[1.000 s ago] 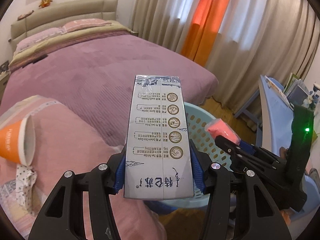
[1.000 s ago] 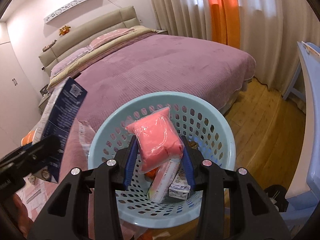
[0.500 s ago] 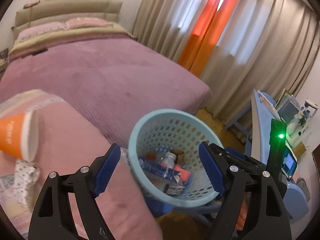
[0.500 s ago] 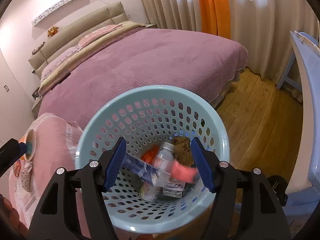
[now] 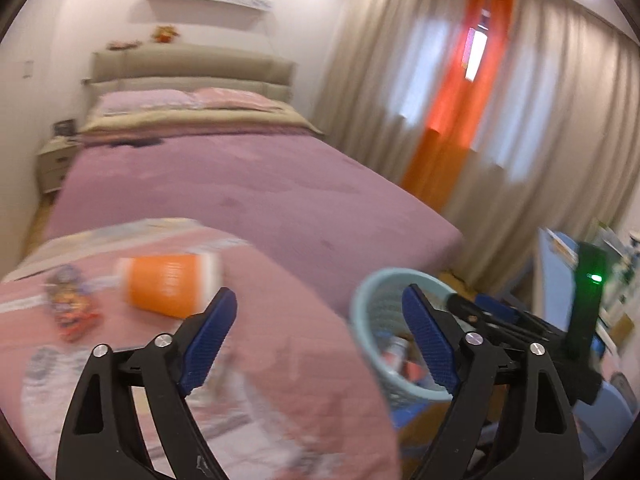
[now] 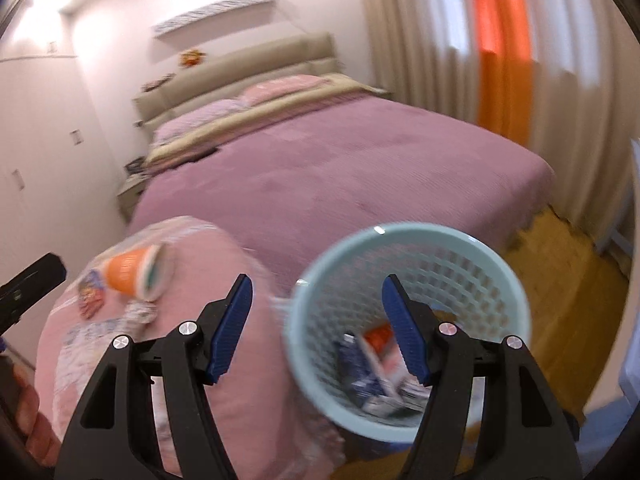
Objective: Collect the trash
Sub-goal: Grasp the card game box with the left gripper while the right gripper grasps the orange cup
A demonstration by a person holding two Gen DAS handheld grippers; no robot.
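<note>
Both our grippers empty beside the basket

Our left gripper (image 5: 316,336) and right gripper (image 6: 316,326) have just spread their fingers, nothing between them; trash lies in the blue basket (image 6: 416,240), an orange cup (image 5: 172,284) on the pink quilt (image 5: 280,320).

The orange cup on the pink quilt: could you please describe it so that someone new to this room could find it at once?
Start at the big purple bed, then look to the folded pink quilt at its near end. On the quilt lies the orange cup, tipped on its side beside small flat wrappers. It is the only orange, round, bulky thing there.
</note>
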